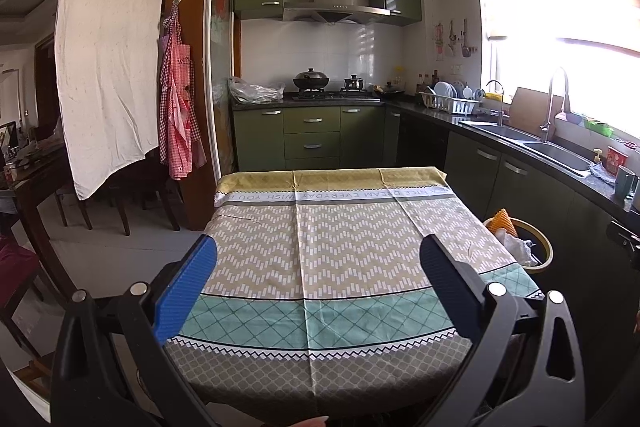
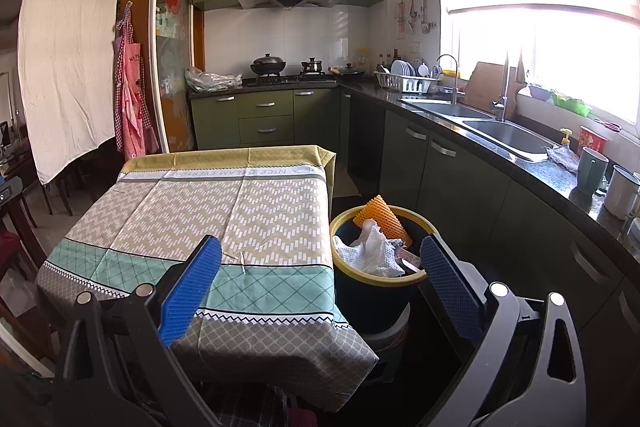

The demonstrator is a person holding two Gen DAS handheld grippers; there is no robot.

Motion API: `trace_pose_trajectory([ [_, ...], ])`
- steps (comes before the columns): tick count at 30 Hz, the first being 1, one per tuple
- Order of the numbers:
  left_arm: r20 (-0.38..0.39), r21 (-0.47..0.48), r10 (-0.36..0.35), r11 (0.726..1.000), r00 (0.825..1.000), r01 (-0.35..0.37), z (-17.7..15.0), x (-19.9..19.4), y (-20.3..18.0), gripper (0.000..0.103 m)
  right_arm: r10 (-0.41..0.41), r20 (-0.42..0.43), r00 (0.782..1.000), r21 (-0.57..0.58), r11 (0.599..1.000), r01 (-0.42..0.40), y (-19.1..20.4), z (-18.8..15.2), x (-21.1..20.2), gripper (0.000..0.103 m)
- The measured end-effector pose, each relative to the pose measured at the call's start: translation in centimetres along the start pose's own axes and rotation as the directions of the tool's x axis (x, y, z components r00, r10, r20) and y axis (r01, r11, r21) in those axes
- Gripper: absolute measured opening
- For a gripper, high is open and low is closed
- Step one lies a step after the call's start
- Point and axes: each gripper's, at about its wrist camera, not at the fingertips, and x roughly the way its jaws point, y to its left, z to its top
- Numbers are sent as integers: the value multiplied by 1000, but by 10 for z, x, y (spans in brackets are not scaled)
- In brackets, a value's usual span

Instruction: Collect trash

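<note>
A dark bin with a yellow rim [image 2: 376,281] stands on the floor just right of the table. Inside it lie an orange foam net [image 2: 382,217], crumpled white paper [image 2: 370,251] and a small wrapper [image 2: 408,257]. The same bin [image 1: 546,247] shows at the table's right edge in the left wrist view. My left gripper [image 1: 318,263] hovers open above the near part of the patterned tablecloth [image 1: 340,227], nothing between its blue pads. My right gripper [image 2: 322,263] is open too, straddling the table's right edge [image 2: 330,211] and the bin, holding nothing.
Green kitchen cabinets [image 1: 312,135] and a dark counter with a double sink [image 2: 480,123] run along the back and right. Mugs [image 2: 592,171] stand on the counter near the right. A white sheet [image 1: 108,67] and red apron [image 1: 178,107] hang at left, chairs beyond.
</note>
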Motion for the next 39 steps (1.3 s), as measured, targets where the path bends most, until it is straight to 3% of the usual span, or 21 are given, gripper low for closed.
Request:
trace_pose_trajectory([
  [39, -8, 5, -13, 1000, 1000, 13, -1, 0, -2, 97, 15, -2, 1000, -16, 1000, -15, -8, 0, 8, 98],
])
